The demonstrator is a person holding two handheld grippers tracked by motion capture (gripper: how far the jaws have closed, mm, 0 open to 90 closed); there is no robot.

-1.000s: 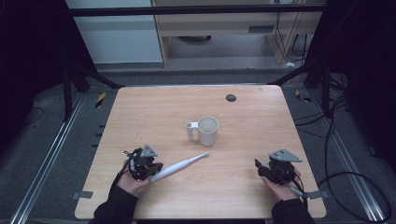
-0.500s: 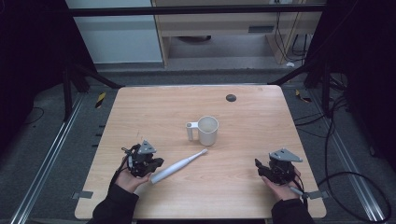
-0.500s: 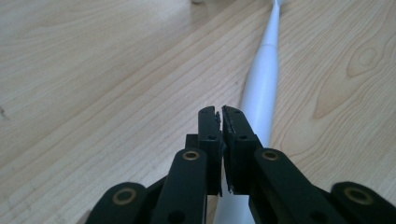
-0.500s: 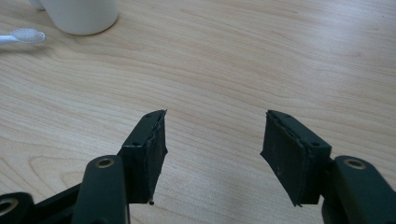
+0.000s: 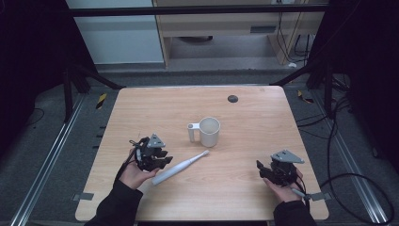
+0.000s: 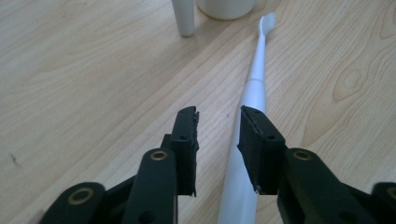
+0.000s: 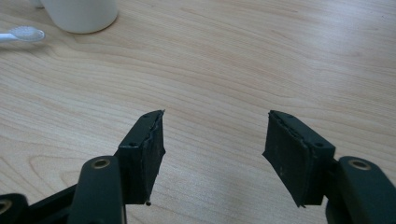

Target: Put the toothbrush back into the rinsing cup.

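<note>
My left gripper (image 5: 162,160) sits nearest the white plastic electric toothbrush (image 5: 180,168), jaws parted, straddling nothing; the handle lies just right of the gap, under the right jaw. It lies near-left on the wooden table (image 5: 244,122), pointing far-right toward the white mug (image 5: 209,131). My right gripper (image 5: 266,170) hovers wide open, well apart.

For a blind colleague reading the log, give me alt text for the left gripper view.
Two black jaws of the left gripper, slightly apart, hover over the handle of a white electric toothbrush lying on a wooden table. Its brush head points toward a white mug at the top edge.
</note>
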